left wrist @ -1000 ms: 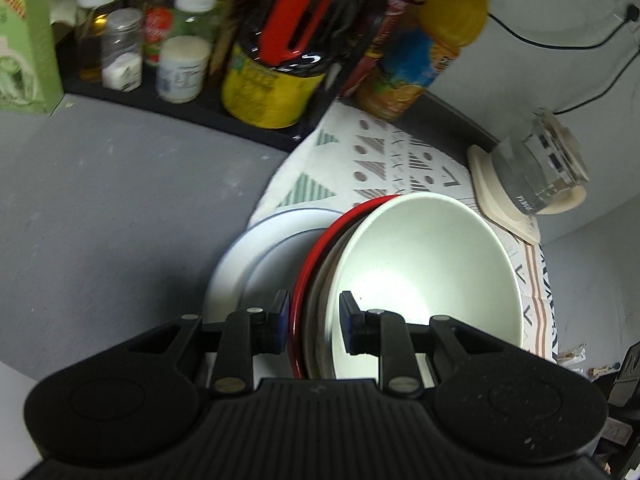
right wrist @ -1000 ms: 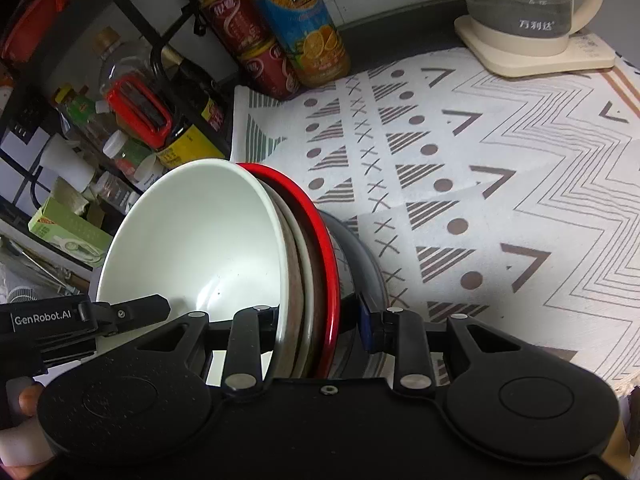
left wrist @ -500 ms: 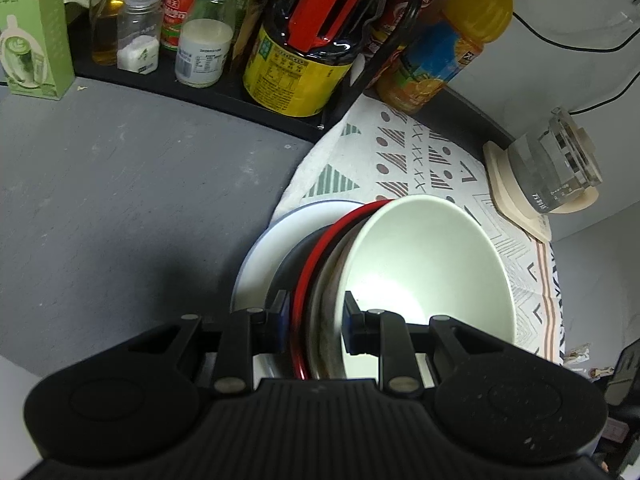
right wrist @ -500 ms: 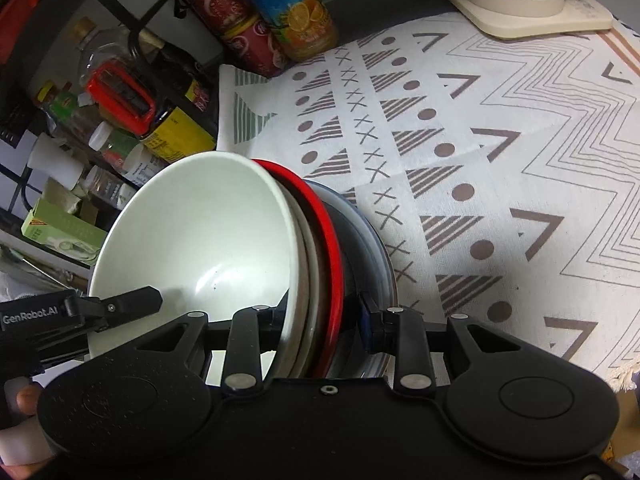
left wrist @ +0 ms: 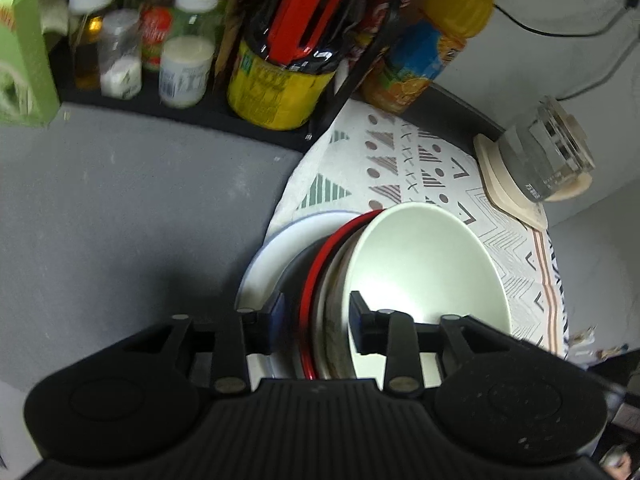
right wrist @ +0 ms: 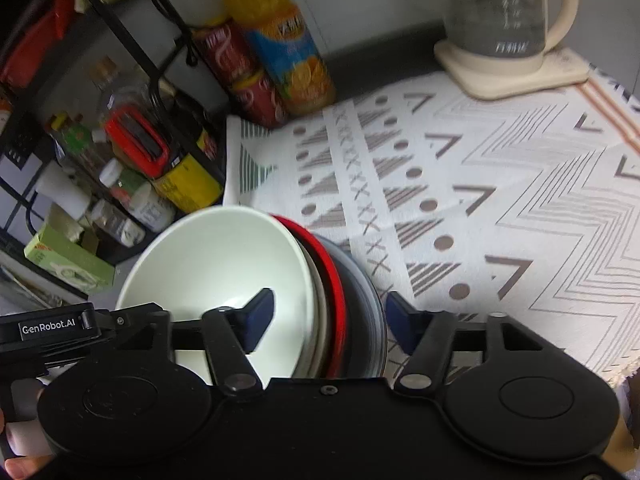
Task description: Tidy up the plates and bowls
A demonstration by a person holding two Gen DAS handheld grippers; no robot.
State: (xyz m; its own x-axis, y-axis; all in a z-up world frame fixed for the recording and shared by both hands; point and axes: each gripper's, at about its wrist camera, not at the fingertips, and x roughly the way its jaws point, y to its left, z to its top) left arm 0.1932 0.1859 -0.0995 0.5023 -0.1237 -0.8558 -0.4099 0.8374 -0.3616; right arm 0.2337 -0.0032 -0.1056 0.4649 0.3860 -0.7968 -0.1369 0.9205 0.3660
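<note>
A nested stack of dishes stands tilted on edge. The pale green-white bowl [left wrist: 432, 268] sits innermost, its glossy hollow facing 3 o'clock in the left wrist view. Behind it lie a beige dish [left wrist: 332, 300], a red-rimmed plate [left wrist: 316, 276] with a dark back, and a white blue-rimmed plate [left wrist: 276, 248] toward 9 o'clock.

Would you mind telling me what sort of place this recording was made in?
Most likely a home kitchen counter: an electric kettle on its base, a rack of condiment jars, and an orange juice bottle stand around the patterned mat.
</note>
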